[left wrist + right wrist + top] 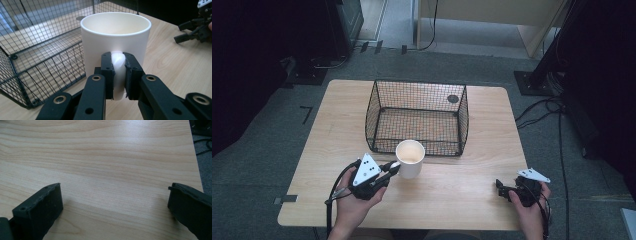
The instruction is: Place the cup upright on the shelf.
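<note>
The left gripper (pixel 118 75) fingers are pinching the handle of a white mug (pixel 115 37), likely rigid, breakable and smooth. The right gripper (pixel 115 205) fingers are resting wide apart over the table (pixel 105 157).

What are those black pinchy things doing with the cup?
A person holds a hand-held gripper in each hand. The left hand-held gripper is pinched shut on the handle of a white mug, which is upright just in front of a black wire basket on the wooden table. The basket looks empty. The right hand-held gripper is open over bare table near the right edge, holding nothing.
</note>
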`<action>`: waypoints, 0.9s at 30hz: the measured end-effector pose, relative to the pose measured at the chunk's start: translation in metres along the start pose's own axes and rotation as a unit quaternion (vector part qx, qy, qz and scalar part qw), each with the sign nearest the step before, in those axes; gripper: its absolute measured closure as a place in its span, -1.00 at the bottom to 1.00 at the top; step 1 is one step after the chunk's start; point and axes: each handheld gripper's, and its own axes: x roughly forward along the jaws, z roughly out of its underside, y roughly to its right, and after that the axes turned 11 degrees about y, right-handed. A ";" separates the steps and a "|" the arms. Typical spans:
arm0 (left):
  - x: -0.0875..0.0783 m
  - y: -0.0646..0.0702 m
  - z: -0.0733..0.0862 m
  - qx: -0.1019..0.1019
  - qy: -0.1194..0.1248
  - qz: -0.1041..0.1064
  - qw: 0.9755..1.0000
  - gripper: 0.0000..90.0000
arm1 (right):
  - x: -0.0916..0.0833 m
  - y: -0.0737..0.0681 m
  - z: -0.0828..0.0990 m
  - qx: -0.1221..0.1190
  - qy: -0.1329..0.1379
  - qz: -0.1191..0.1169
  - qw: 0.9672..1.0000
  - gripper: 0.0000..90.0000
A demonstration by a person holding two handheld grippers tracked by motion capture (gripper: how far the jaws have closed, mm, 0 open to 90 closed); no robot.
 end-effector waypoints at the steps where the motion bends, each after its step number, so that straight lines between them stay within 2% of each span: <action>1: 0.000 -0.001 -0.004 0.002 0.002 -0.001 1.000 0.80 | 0.000 0.000 0.000 0.000 0.000 0.000 1.000 -1.00; 8: 0.003 -0.005 -0.020 0.002 0.013 0.002 1.000 0.80 | 0.000 0.000 0.000 0.001 -0.001 0.000 1.000 -1.00; 12: 0.008 -0.007 -0.029 0.012 0.011 0.002 1.000 0.80 | 0.000 0.000 0.000 0.001 -0.001 0.000 1.000 -1.00; 16: 0.012 -0.013 -0.036 0.007 0.022 0.001 1.000 0.80 | 0.000 0.000 0.000 0.001 -0.001 0.000 1.000 -1.00; 22: 0.021 -0.023 -0.049 0.020 0.020 -0.002 1.000 0.80 | 0.000 0.000 0.000 0.002 -0.001 0.000 1.000 -1.00; 27: 0.025 -0.029 -0.058 0.022 0.028 -0.003 0.999 0.80 | 0.000 0.000 0.000 0.002 -0.001 -0.001 1.000 -1.00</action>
